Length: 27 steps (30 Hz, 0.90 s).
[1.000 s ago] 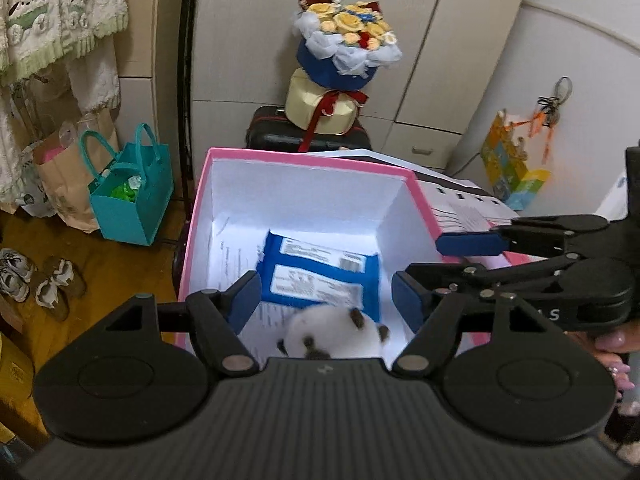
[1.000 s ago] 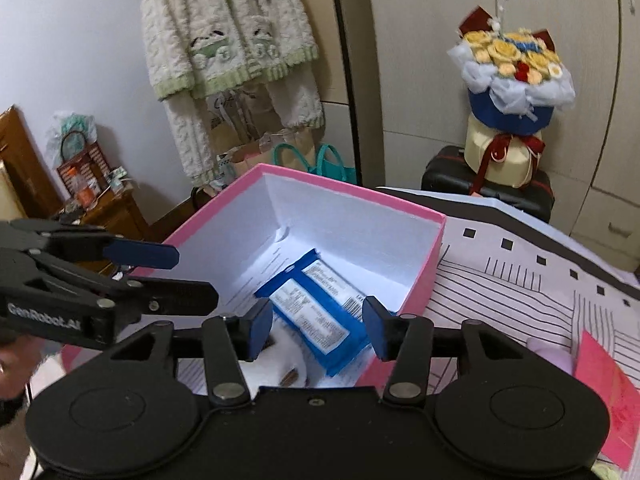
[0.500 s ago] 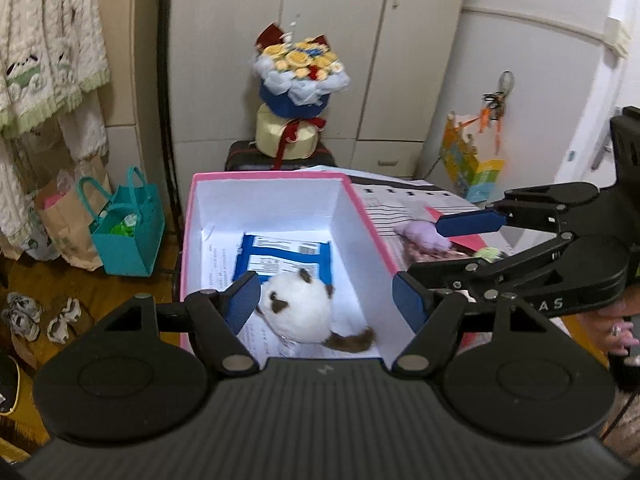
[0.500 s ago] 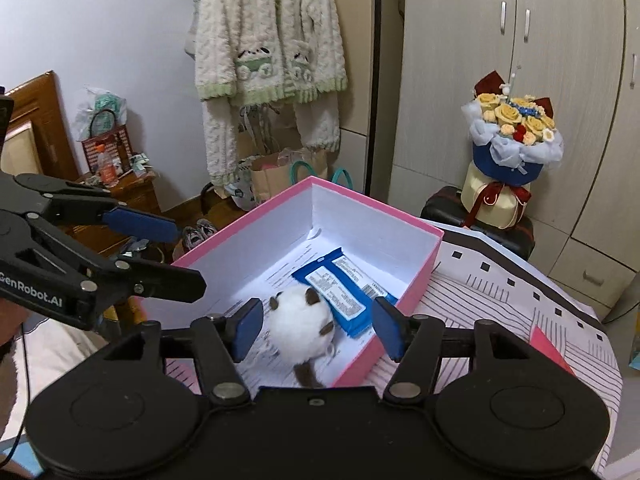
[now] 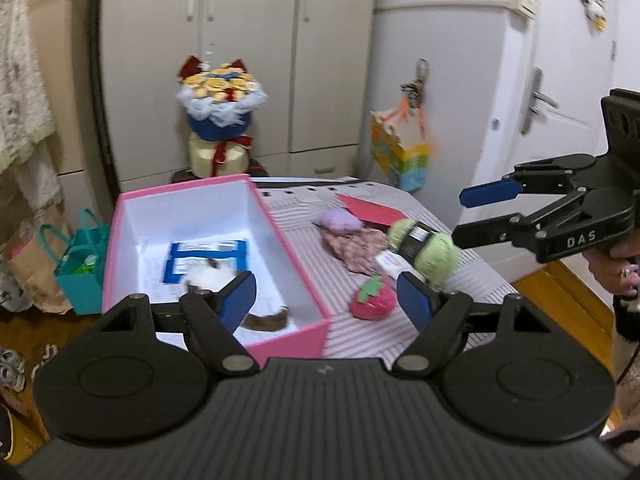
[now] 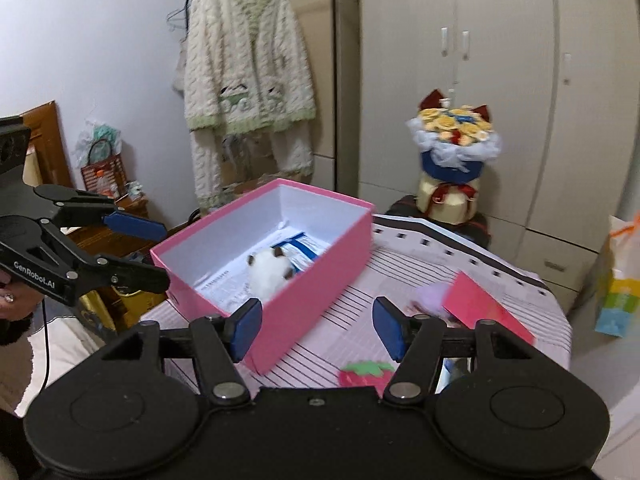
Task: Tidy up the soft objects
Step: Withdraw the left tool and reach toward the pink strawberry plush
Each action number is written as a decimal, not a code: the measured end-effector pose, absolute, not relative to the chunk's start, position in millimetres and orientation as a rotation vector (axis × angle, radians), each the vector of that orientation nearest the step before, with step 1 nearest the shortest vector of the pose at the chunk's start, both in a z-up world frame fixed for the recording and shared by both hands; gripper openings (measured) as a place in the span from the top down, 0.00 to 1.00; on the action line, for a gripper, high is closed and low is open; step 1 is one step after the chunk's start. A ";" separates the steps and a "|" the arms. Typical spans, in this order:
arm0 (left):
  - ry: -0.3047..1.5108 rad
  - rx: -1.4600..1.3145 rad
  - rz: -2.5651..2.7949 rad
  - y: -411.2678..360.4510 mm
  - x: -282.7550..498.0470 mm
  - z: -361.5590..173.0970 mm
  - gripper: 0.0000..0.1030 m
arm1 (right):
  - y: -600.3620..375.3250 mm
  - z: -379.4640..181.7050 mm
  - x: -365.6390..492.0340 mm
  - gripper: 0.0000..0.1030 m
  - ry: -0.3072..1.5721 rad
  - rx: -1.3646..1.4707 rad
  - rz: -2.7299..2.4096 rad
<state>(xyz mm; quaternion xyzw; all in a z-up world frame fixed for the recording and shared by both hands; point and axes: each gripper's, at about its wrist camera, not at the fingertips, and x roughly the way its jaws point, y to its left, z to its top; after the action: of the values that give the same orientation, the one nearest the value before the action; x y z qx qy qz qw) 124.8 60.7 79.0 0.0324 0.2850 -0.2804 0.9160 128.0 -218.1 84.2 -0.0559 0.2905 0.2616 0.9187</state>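
A pink box (image 5: pixel 296 332) with a white inside stands on the striped table. In it lie a white and brown plush (image 5: pixel 208 278) and a blue packet (image 5: pixel 200 256); the plush also shows in the right wrist view (image 6: pixel 268 272). On the table right of the box lie a red strawberry plush (image 5: pixel 372 300), a green yarn ball (image 5: pixel 434 254), a purple soft piece (image 5: pixel 340 220) and a floral cloth (image 5: pixel 356 244). My left gripper (image 5: pixel 326 300) is open and empty above the box's near right corner. My right gripper (image 6: pixel 318 328) is open and empty above the box's near wall (image 6: pixel 316 280).
A red card (image 6: pixel 484 308) lies on the striped tablecloth (image 5: pixel 360 344). A flower bouquet (image 5: pixel 220 92) stands behind the table by the cupboards. A teal bag (image 5: pixel 80 264) sits on the floor at the left. A cardigan (image 6: pixel 244 92) hangs on the wall.
Both grippers have pulled back and up from the box and swung right. The table's loose soft things have come into view. The plush stays in the box.
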 end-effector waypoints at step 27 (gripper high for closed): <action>0.621 0.045 -0.652 -72.9 165.2 -19.3 0.29 | -264.3 -74.7 138.8 0.39 0.528 -0.209 0.454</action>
<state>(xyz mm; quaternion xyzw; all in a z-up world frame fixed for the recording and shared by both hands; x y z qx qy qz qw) 165.2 -72.9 -19.3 0.0217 0.3002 -0.3152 0.9000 138.8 -264.3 -74.7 -0.1022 0.2582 0.2222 0.9346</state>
